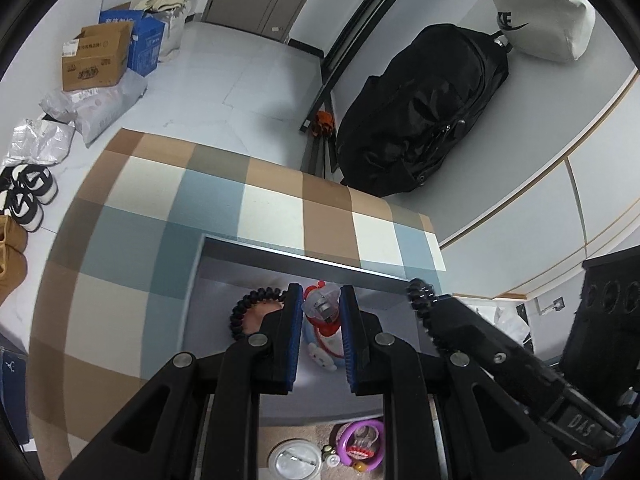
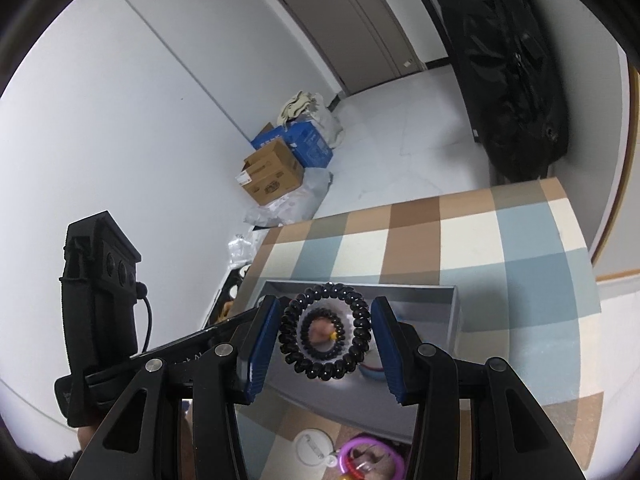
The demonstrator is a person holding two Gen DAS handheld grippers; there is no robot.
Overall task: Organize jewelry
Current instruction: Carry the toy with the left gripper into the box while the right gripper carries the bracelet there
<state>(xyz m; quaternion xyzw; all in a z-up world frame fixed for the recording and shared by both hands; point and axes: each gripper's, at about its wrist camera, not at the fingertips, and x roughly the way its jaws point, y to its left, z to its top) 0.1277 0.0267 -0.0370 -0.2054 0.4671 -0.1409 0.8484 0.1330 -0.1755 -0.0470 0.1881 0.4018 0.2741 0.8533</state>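
Charm [image 1: 320, 310], red and clear, pinched between the nearly shut pads of the left gripper [image 1: 320, 296], hanging over the grey box [image 1: 224, 264] on the checked bench [image 1: 160, 200]. Down in the box, a black coil [image 1: 240, 312] toward its left wall and a blue-and-white piece [image 1: 320, 352] right under the charm. At the right, a bigger coil [image 1: 416, 292] at the tip of the right gripper [image 1: 428, 312]. Outside the box, at the bench's near edge, a purple ring [image 1: 360, 440] and a white badge [image 1: 294, 458].

Seen from the right wrist: right gripper [image 2: 325, 332] half spread, pinching the bigger coil [image 2: 362, 320] across its width, above the box and well back from the bench's far edge.

Likely step: both pieces down into the box. Best lowered close to the floor before letting go, each over a bare patch, not onto the pieces already there. Worth easing the coil out slowly, since apt to spring.
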